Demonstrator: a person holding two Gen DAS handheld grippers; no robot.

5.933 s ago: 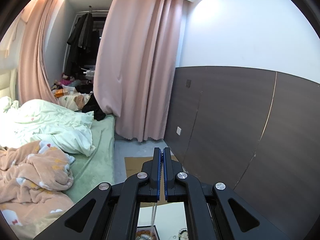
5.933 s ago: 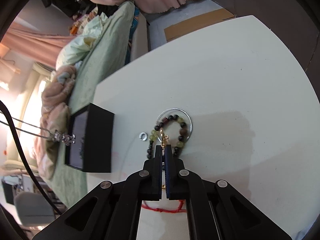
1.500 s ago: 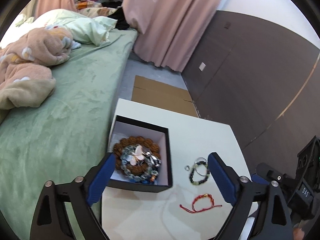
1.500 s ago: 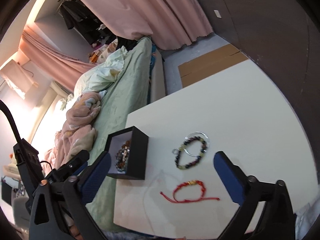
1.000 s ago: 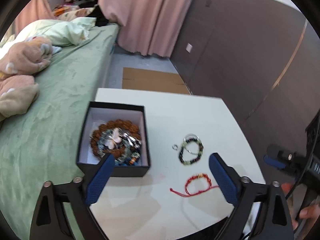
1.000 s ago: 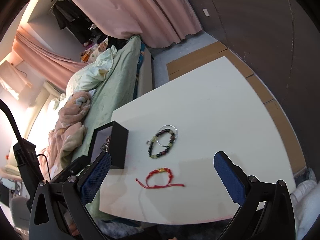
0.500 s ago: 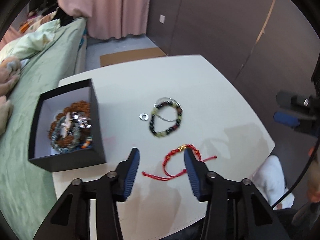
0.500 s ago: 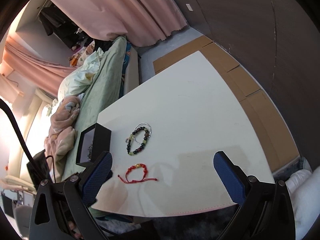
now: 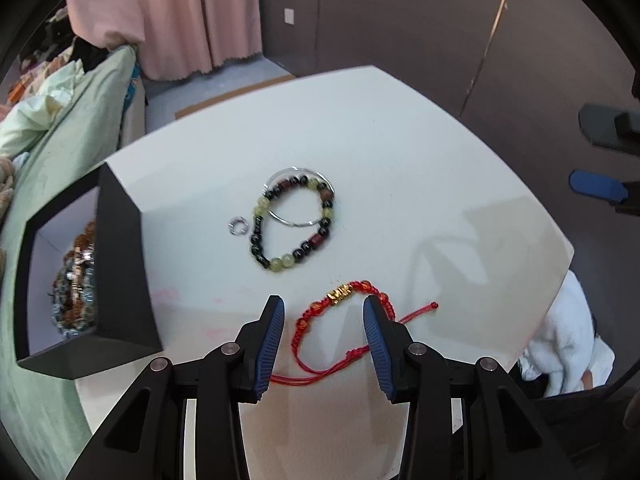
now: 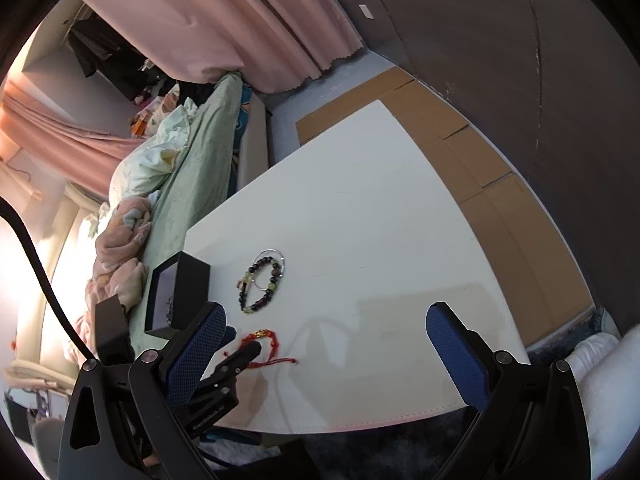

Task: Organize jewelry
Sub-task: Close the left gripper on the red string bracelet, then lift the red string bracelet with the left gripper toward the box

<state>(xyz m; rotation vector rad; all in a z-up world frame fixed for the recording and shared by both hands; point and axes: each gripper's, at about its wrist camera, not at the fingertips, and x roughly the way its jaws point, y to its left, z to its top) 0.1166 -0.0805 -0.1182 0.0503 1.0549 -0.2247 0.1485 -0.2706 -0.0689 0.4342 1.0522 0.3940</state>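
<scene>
My left fingers (image 9: 324, 334) are part open, empty, straddling the red braided cord bracelet with a gold charm (image 9: 340, 312). The loop sits between the pads; I can't tell if the tips touch the bench. Its cord tails run back under the fingers toward the near edge of the white bench (image 9: 400, 120).

My right fingers (image 10: 326, 350) are wide open, holding nothing, hanging back over the near-right corner, well apart from any jewelry.

Progress, my read: partly done. The black square box with a white lining (image 9: 120, 264) already holds a pile of beaded pieces, brown and bluish beads visible. Four items are left loose on the bench:
- the red bracelet, nearest
- the black, green and brown beaded bracelet (image 9: 296, 222), mid-bench
- a thin silver bangle (image 9: 298, 196) overlapping that bracelet's far half; from here I can't say which lies on top
- a small silver ring (image 9: 238, 226), just beside the beaded bracelet on the box side

Clearance: the box sits at the bench's left edge, one corner looks to overhang toward the green bed (image 9: 60, 152). Its near wall stands tall just left of my left fingers, so a lift has to clear the rim before going sideways. The red tails are near the front edge and could drag off. The right half and far part of the bench carry nothing. Beyond the far edge are flattened brown cardboard on the floor (image 10: 440, 128), dark wall panels and a pink curtain (image 10: 240, 20).
</scene>
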